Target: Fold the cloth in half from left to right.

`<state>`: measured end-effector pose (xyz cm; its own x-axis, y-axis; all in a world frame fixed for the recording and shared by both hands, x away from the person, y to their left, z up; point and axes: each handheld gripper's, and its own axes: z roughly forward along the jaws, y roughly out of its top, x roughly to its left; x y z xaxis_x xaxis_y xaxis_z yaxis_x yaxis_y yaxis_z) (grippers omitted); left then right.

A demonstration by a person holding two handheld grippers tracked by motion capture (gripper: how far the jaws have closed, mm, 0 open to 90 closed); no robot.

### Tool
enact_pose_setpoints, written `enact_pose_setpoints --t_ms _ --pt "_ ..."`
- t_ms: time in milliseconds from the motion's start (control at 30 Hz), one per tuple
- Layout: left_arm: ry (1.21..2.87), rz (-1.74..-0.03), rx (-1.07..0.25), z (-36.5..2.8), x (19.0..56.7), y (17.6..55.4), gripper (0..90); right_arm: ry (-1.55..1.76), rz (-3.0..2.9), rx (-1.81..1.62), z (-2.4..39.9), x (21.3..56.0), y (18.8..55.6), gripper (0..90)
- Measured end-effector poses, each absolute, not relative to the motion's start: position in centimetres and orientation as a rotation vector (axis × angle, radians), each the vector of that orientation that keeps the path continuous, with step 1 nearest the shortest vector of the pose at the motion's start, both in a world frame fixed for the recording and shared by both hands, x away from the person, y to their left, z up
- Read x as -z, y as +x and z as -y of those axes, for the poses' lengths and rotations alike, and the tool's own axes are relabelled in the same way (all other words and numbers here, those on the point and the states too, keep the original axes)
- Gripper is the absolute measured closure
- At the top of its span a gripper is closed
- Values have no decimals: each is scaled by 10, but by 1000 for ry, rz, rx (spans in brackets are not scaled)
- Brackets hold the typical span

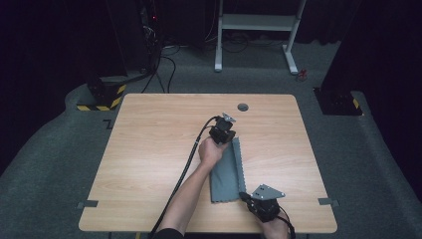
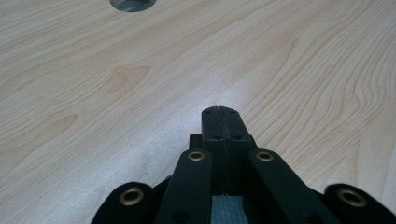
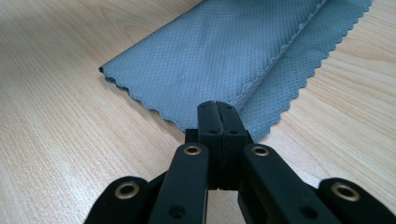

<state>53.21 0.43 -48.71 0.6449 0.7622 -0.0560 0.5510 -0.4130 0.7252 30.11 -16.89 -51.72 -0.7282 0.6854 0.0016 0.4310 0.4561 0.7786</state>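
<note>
A grey cloth [image 1: 226,172] with scalloped edges lies folded lengthwise on the wooden table [image 1: 149,149], right of the middle. My left gripper [image 1: 225,124] sits at the cloth's far end and points away from me. Its jaws are shut [image 2: 220,112] over bare wood, with a patch of cloth [image 2: 228,210] showing under the gripper body. My right gripper [image 1: 244,195] is at the cloth's near right corner. Its jaws [image 3: 217,106] are shut right at the near edge of the cloth [image 3: 224,56], which lies flat. I see no cloth pinched between either pair of jaws.
A round cable hole [image 1: 242,107] [image 2: 133,3] is in the table just beyond the left gripper. The left gripper's black cable [image 1: 184,169] trails back along the forearm. A white desk frame [image 1: 259,22] and a black-and-yellow striped base [image 1: 102,99] stand on the floor behind.
</note>
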Motion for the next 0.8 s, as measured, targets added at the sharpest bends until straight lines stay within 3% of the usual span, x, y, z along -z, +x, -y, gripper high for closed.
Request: enact_pose_setpoints --t_ms 800 --pt "2183 -999 -385 15 503 539 900 1022 -2408 -1111 179 517 306 900"
